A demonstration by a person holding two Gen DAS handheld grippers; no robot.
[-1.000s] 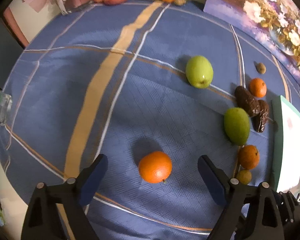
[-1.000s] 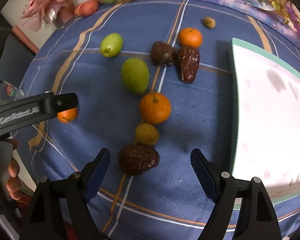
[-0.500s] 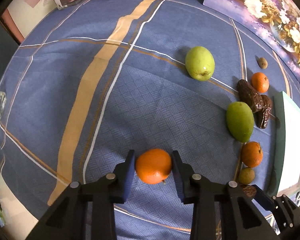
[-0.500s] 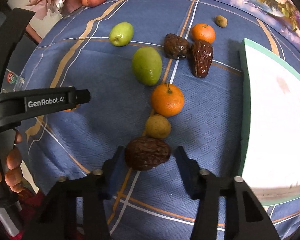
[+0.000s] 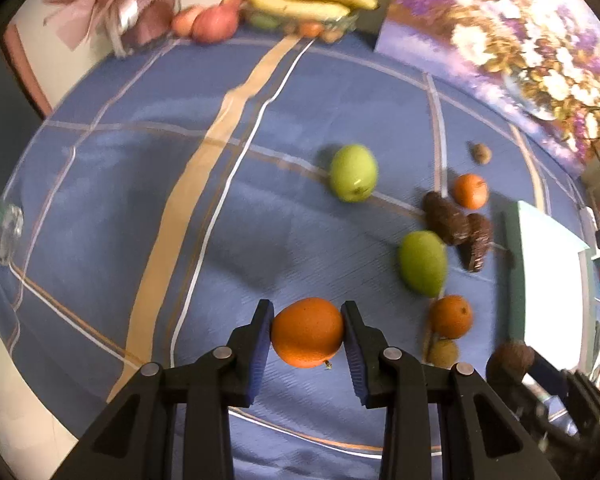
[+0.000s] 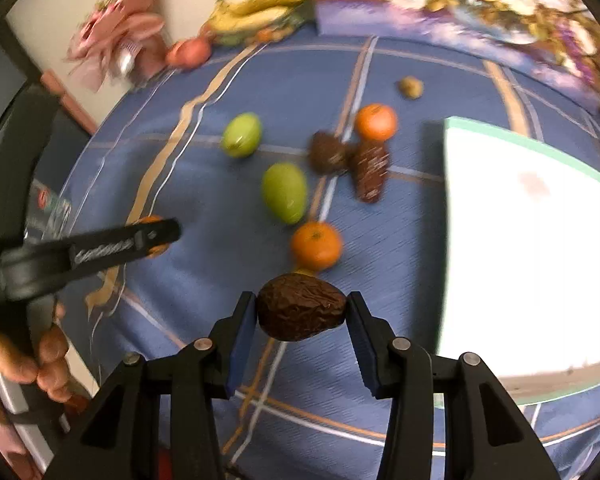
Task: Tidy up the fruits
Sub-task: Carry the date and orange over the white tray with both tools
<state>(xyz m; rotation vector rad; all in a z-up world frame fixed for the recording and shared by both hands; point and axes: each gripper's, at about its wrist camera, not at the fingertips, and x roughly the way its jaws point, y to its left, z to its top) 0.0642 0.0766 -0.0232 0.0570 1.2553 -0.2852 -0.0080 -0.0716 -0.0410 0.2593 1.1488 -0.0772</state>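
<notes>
- The surface (image 5: 100, 184) wears a blue cloth with tan and white stripes and carries nearly everything in view.
- A floral painting (image 5: 500, 36) leans at the far right corner of the surface.
- A white tray with a green rim (image 6: 512, 136) sits on the right side, its inside bare.
- The left hand-held gripper (image 5: 306, 334) is clamped on an orange (image 5: 307, 332), both blue pads pressed against its sides, near the front edge of the cloth.
- The right hand-held gripper (image 6: 302, 314) is clamped on a wrinkled dark brown fruit (image 6: 301, 312), held just left of the tray.
- A person's hand (image 6: 28, 364) grips the left tool's handle at the lower left of the right wrist view.
- Bananas (image 5: 312, 0) and reddish fruits (image 5: 212, 24) lie along the far edge.
- Two green fruits (image 6: 284, 192) lie mid-cloth, apart from each other.
- Two more dark brown fruits (image 6: 370, 170) lie touching, just beside a small orange (image 6: 376, 122).
- Another small orange (image 6: 317, 245) sits just beyond the held brown fruit.
- A tiny brownish fruit (image 6: 411, 87) lies alone near the painting.
</notes>
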